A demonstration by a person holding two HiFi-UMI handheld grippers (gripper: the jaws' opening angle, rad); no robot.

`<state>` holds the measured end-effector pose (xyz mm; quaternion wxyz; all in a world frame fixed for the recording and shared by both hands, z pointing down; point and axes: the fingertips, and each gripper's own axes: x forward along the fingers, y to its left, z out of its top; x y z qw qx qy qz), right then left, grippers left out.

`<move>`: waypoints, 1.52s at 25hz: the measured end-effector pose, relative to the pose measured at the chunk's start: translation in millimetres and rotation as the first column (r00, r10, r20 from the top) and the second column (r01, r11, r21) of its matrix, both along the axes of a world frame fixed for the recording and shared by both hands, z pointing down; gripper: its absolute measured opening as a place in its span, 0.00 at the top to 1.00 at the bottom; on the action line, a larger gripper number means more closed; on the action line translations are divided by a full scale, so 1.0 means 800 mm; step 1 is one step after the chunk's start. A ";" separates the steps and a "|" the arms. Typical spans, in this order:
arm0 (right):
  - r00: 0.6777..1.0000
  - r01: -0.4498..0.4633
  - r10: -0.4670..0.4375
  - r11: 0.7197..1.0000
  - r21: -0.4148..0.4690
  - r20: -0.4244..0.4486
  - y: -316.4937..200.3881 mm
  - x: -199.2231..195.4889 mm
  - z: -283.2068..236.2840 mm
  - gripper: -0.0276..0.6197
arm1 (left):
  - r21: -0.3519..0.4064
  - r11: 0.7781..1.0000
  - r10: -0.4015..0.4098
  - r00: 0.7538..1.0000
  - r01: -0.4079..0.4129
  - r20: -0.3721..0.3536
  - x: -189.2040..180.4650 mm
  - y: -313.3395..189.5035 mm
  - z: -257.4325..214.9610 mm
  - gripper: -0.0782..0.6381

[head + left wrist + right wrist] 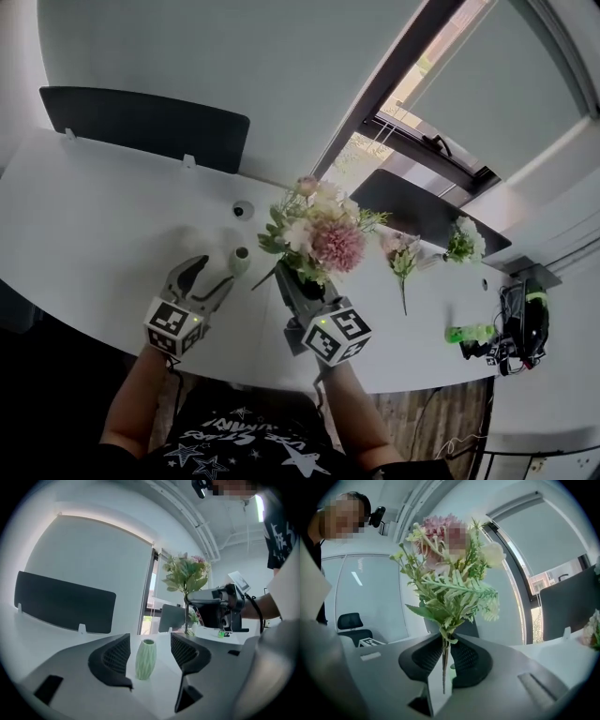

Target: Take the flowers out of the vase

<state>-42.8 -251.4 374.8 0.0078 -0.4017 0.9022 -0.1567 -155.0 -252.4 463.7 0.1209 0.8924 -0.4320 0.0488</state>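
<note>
Flowers in right claw; left claw wide

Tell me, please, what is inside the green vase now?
No stem rises from the green vase; its mouth is bare. The bouquet is clamped in the right gripper. The vase's bottom is hidden by its wall.
</note>
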 end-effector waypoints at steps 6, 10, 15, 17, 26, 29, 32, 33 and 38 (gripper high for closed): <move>0.997 0.082 -0.082 0.996 0.022 0.003 0.047 0.010 0.033 0.87 | 0.059 0.996 -0.072 0.997 0.071 0.011 0.011 0.058 0.000 0.63; 0.992 0.128 -0.128 0.992 0.018 -0.001 0.065 0.021 0.036 0.87 | 0.064 0.987 -0.150 0.989 0.150 0.001 0.018 0.081 -0.008 0.73; 0.982 0.190 -0.190 0.982 0.021 -0.001 0.093 0.043 0.033 0.87 | 0.082 0.968 -0.236 0.972 0.236 -0.013 0.040 0.115 -0.026 0.84; 0.976 0.218 -0.218 0.976 0.027 -0.001 0.116 0.061 0.038 0.87 | 0.097 0.959 -0.265 0.964 0.266 -0.023 0.060 0.138 -0.029 0.86; 0.943 0.333 -0.333 0.942 0.041 -0.003 0.202 0.127 0.039 0.87 | 0.159 0.922 -0.355 0.935 0.353 -0.015 0.140 0.227 -0.057 0.88; 0.932 0.364 -0.364 0.930 0.048 -0.006 0.235 0.153 0.043 0.87 | 0.175 0.910 -0.377 0.926 0.375 -0.023 0.172 0.265 -0.065 0.88; 0.922 0.386 -0.387 0.921 0.057 0.001 0.265 0.183 0.043 0.87 | 0.177 0.892 -0.416 0.909 0.415 -0.037 0.196 0.298 -0.067 0.88; 0.919 0.393 -0.394 0.918 0.058 0.007 0.275 0.193 0.042 0.87 | 0.173 0.887 -0.427 0.903 0.427 -0.040 0.204 0.310 -0.068 0.88; 0.902 0.426 -0.429 0.903 0.057 0.051 0.314 0.234 0.031 0.87 | 0.176 0.868 -0.469 0.883 0.464 -0.019 0.245 0.367 -0.085 0.88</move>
